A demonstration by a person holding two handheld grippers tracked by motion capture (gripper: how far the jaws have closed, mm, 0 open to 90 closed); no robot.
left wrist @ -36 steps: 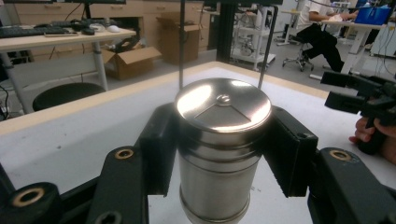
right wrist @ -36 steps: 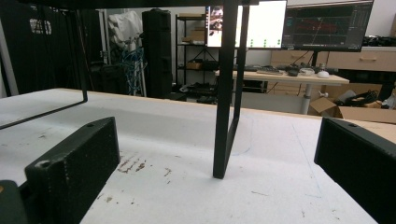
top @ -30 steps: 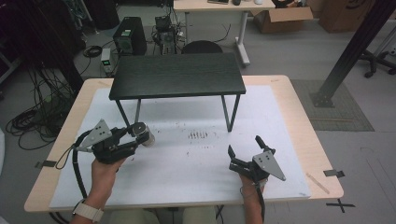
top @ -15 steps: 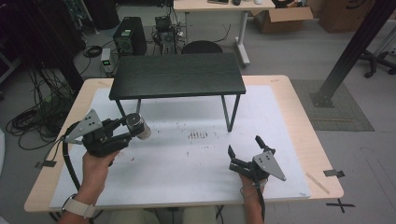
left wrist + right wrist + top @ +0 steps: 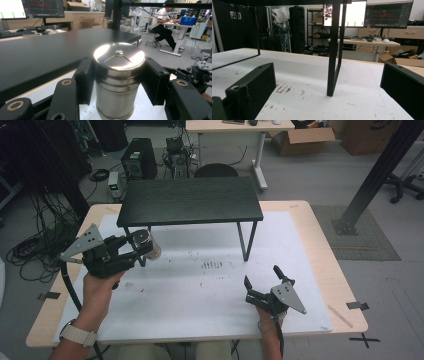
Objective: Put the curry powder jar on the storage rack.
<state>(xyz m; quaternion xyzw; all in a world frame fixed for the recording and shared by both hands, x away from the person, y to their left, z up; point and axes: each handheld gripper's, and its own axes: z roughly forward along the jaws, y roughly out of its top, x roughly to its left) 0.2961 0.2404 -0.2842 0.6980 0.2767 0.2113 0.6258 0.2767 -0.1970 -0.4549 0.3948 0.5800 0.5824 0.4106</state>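
Observation:
My left gripper (image 5: 142, 245) is shut on a shiny metal canister (image 5: 146, 242), held in the air at the left front corner of the small black table (image 5: 190, 200). In the left gripper view the canister (image 5: 118, 75) stands upright between the two black pads (image 5: 85, 80), its lid about level with the black tabletop (image 5: 50, 55). My right gripper (image 5: 262, 282) rests low on the white mat (image 5: 200, 290) at the front right, jaws wide apart with nothing between them. In the right gripper view its pads (image 5: 252, 92) frame the black table's leg (image 5: 334, 62).
The small black table stands on thin metal legs (image 5: 247, 240) over the back half of the mat. Dark smudges (image 5: 212, 265) mark the mat's middle. Cables, a computer tower (image 5: 135, 162) and a desk lie beyond the wooden table's far edge.
My left gripper has risen with the canister, from low by the table's left leg up to about the height of the black tabletop. The right gripper has stayed put.

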